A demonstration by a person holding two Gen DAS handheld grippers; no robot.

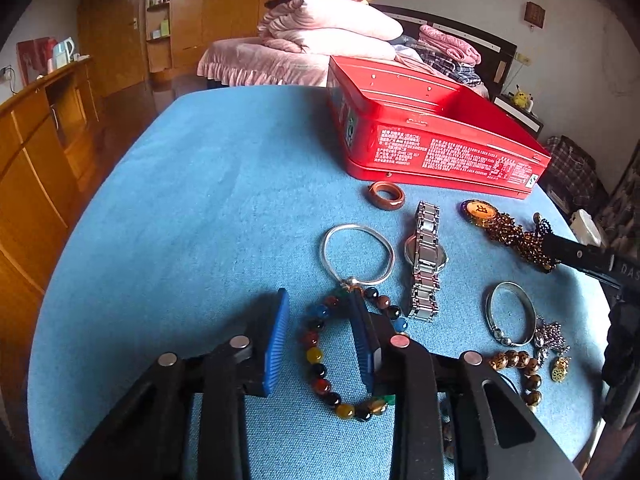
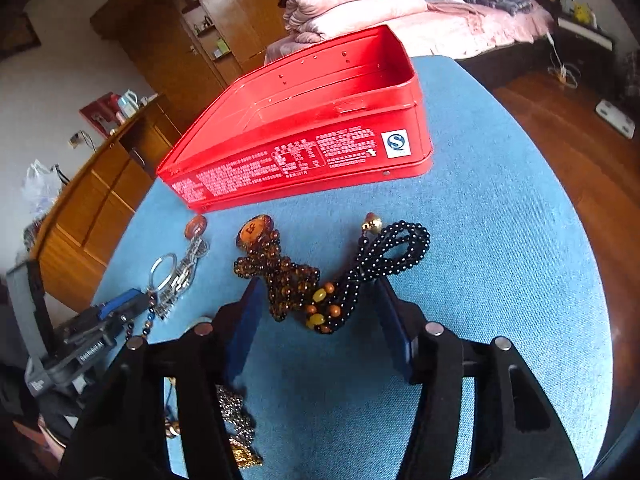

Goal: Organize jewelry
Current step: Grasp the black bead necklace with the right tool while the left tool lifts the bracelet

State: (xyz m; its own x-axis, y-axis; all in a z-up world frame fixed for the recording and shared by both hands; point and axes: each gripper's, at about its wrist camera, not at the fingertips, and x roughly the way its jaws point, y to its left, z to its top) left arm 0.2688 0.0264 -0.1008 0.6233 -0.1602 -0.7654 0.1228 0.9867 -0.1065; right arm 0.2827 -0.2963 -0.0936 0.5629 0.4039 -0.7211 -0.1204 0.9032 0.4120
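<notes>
- Right now we see the multicoloured bead bracelet (image 1: 340,360) low and centre in the left wrist view, lying flat on the blue cloth (image 1: 200,200).
- Our left gripper (image 1: 322,340) straddles one side of that bracelet: the left blue pad stands outside the loop, the right pad inside it. We see a gap beside the left pad, so the tongs look released, not clenched on the beads.
- Just above the bracelet lies a thin silver bangle (image 1: 357,254), with a metal-link watch (image 1: 426,264) to its right and a brown ring (image 1: 386,196) higher up.
- At lower right of that view sit a second silver bangle (image 1: 510,312) and a string of brown patterned beads (image 1: 520,368).
- In the right wrist view, our right gripper (image 2: 316,320) is over a heap of amber-brown beads (image 2: 280,276) tangled with a black bead necklace (image 2: 392,252). Both strands sit between the pads, which stand clear of them, so these tongs are released too.
- An open red tin box (image 2: 320,152) stands on the cloth above the jewellery, in the upper middle of the frame.
- Beyond the table, folded pink bedding (image 1: 332,28) is stacked on a bed at the top of the left wrist view.
</notes>
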